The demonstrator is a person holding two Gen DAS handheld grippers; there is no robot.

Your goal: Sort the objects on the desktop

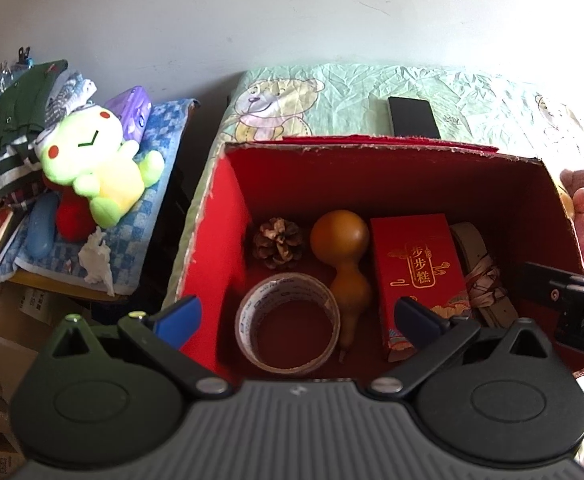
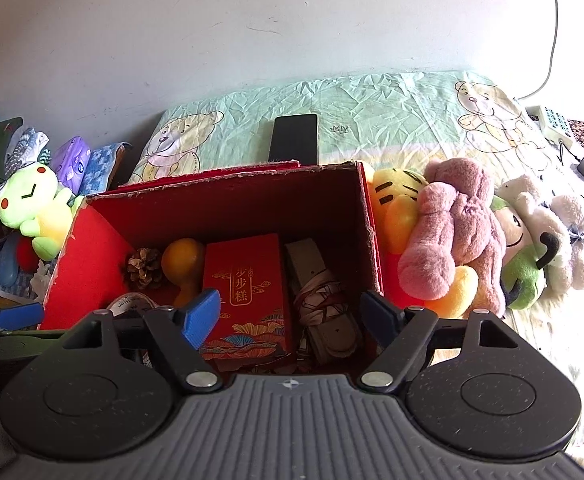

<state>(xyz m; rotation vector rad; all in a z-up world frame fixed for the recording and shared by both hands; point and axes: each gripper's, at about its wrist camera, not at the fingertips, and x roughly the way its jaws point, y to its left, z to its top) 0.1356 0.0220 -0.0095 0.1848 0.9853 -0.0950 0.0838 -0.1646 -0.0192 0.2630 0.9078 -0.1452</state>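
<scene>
An open red cardboard box (image 1: 231,216) (image 2: 91,240) stands on the bed. Inside it lie a pine cone (image 1: 277,243) (image 2: 144,268), a brown gourd (image 1: 342,256) (image 2: 183,266), a tape roll (image 1: 287,330) (image 2: 129,304), a red packet with gold characters (image 1: 420,280) (image 2: 247,296) and a beige strap bundle (image 1: 484,280) (image 2: 324,304). My left gripper (image 1: 298,318) hovers open above the tape roll, holding nothing. My right gripper (image 2: 292,314) hangs open over the red packet and strap, also holding nothing.
A black phone (image 1: 412,114) (image 2: 295,138) lies on the green bear-print sheet (image 2: 392,112) behind the box. Plush toys (image 2: 460,240) crowd the box's right side. A green frog plush (image 1: 99,164) (image 2: 31,208) sits on a cluttered side table at left.
</scene>
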